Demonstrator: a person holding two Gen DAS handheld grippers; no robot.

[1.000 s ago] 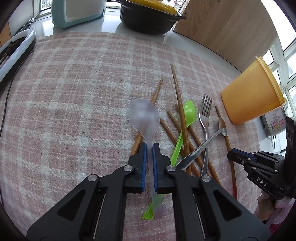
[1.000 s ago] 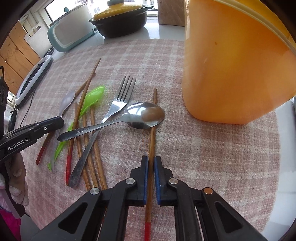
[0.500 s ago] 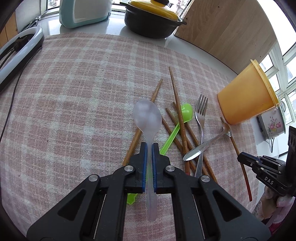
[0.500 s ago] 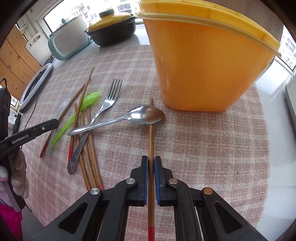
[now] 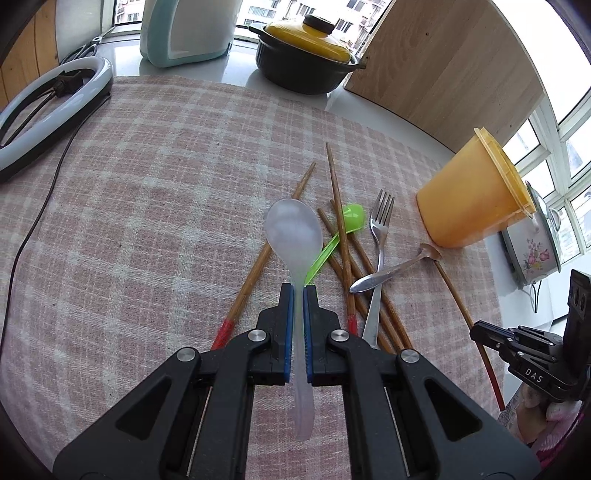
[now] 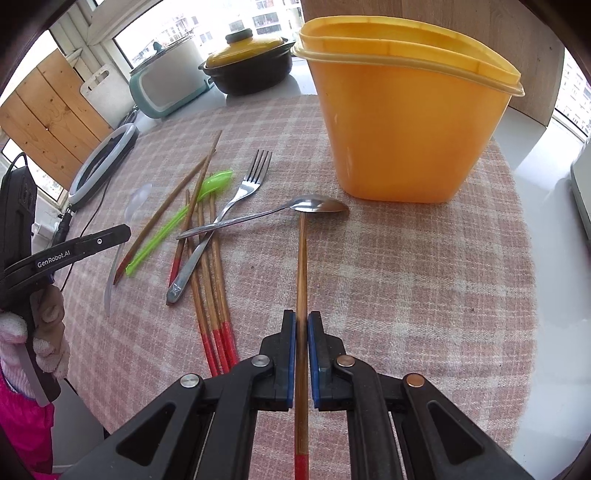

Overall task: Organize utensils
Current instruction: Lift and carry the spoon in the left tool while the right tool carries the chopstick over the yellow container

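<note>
My left gripper (image 5: 298, 291) is shut on the handle of a clear plastic spoon (image 5: 293, 230), held above the checked cloth. My right gripper (image 6: 301, 319) is shut on a red-tipped wooden chopstick (image 6: 302, 266), lifted off the cloth and pointing toward the orange container (image 6: 402, 125). On the cloth lie a green plastic spoon (image 5: 334, 242), a metal fork (image 6: 236, 199), a metal spoon (image 6: 314, 205) and several more chopsticks (image 6: 212, 295). In the left wrist view the orange container (image 5: 472, 199) stands at the right, and the right gripper (image 5: 480, 330) shows at the right edge holding its chopstick (image 5: 461, 302).
A black pot with a yellow lid (image 5: 306, 59), a teal appliance (image 5: 188, 29) and a white ring light with a cable (image 5: 48, 107) sit along the far and left sides. A wooden board (image 5: 443, 70) stands behind the container. A floral pot (image 5: 532, 243) is at the right.
Both grippers have risen and pulled back with their utensils. The clear spoon is off the pile, and the chopstick's tip has come out from under the metal spoon's bowl.
</note>
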